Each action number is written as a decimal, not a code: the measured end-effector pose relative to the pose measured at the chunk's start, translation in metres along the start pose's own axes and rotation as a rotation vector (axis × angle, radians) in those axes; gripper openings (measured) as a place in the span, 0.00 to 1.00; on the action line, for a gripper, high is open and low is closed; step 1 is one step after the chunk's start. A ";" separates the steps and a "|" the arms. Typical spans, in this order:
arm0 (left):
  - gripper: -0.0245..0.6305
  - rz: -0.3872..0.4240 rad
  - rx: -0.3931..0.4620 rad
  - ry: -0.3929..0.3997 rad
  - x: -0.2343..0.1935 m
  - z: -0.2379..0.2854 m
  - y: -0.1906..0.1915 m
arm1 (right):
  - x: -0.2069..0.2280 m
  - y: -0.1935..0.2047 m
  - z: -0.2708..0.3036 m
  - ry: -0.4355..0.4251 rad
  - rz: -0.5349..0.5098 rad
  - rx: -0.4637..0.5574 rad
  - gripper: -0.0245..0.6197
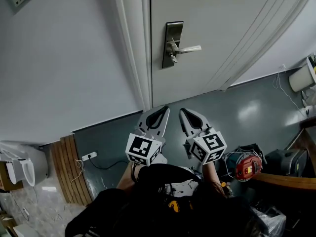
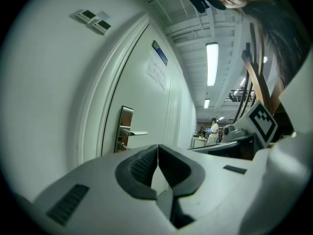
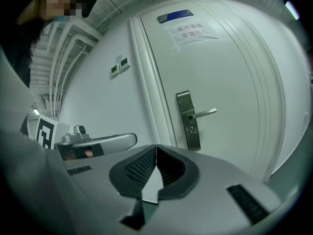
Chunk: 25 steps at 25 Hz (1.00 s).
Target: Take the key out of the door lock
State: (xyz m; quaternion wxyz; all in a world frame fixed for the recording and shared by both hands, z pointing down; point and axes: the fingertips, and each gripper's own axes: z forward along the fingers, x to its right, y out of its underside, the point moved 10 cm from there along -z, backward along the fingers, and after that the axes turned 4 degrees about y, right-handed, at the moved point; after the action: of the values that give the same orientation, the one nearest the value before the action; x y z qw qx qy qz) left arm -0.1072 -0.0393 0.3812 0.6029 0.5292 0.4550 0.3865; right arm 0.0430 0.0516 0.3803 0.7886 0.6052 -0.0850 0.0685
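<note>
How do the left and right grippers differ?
The left gripper lines up with the door frame; the right gripper with the door, nearer the lever handle. The left's cube and the right's cube carry different marker patterns. Both have fingers shut, empty, short of the lock plate.

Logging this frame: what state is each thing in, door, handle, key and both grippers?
door: closed in its frame.
lever handle: level, not pressed down.
key: a small stub below the lever, apparently seated in the lock.
left gripper: jaws together, nothing between them, short of the door.
right gripper: jaws together, nothing between them, short of the door.
</note>
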 end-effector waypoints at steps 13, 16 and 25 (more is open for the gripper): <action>0.05 0.009 -0.043 0.010 -0.019 0.032 0.002 | 0.021 -0.008 0.034 -0.004 0.001 -0.018 0.05; 0.05 0.010 -0.052 -0.012 -0.022 0.030 0.003 | 0.021 -0.007 0.040 -0.023 0.009 -0.031 0.05; 0.05 0.007 -0.058 -0.143 -0.032 0.038 -0.001 | 0.037 -0.015 0.067 -0.130 0.001 -0.076 0.05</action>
State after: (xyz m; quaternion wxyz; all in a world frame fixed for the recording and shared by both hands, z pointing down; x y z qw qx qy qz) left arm -0.0803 -0.0805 0.3861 0.6474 0.5394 0.3977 0.3629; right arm 0.0793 -0.0171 0.3911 0.8038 0.5779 -0.1388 0.0261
